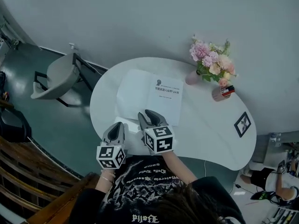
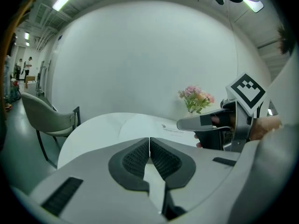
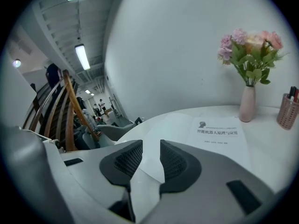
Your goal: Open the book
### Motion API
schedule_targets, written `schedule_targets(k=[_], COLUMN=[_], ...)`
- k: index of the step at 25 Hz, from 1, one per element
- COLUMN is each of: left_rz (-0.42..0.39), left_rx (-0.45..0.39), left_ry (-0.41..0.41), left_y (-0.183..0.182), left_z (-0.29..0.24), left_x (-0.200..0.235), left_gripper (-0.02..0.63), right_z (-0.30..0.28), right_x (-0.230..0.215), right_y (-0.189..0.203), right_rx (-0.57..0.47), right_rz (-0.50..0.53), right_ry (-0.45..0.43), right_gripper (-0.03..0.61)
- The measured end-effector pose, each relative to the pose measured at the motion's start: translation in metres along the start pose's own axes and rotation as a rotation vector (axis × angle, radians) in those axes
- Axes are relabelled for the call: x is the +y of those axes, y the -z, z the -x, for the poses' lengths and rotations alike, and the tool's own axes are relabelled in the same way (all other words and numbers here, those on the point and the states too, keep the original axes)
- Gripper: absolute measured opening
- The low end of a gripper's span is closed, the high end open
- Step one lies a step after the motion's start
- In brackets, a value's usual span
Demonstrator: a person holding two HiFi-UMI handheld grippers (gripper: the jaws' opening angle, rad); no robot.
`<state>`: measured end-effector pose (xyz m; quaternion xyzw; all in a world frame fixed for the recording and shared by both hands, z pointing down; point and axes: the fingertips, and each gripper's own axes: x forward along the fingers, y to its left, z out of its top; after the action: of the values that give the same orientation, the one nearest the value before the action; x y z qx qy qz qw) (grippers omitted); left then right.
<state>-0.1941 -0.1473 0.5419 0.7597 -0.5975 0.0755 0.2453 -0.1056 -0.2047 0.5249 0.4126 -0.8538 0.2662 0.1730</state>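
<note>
Head view is showing the book (image 1: 149, 97) lying spread flat on the white table (image 1: 210, 139), a blank leaf on one side and a printed title page on the other, just ahead of both sets of jaws. The right gripper (image 1: 148, 115) is hovering at the book's near edge, and in the right gripper view its jaws are standing apart with a clear gap, the pads (image 3: 128, 160) pressing on nothing and only white surface showing between them. The left gripper (image 1: 117, 126) is hanging beside it, nearer the table's edge; in the left gripper view its jaws are meeting along a thin seam, holding nothing. Beyond the right jaws, past the book, a vase of pink flowers (image 3: 247, 101) and a pen cup (image 3: 287, 111) are standing
</note>
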Motion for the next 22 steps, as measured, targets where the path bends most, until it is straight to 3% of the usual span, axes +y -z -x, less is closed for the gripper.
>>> schedule_targets(k=[22], left_rz=[-0.083], left_rx=[0.012], left_ry=[0.226], left_y=[-0.006], left_z=[-0.048], left_x=[-0.136], left_gripper=[0.025], right_z=[0.117], right_x=[-0.131], right_y=[0.017], right_rx=[-0.083], right_rz=[-0.083], right_ry=[0.223], right_gripper=[0.14])
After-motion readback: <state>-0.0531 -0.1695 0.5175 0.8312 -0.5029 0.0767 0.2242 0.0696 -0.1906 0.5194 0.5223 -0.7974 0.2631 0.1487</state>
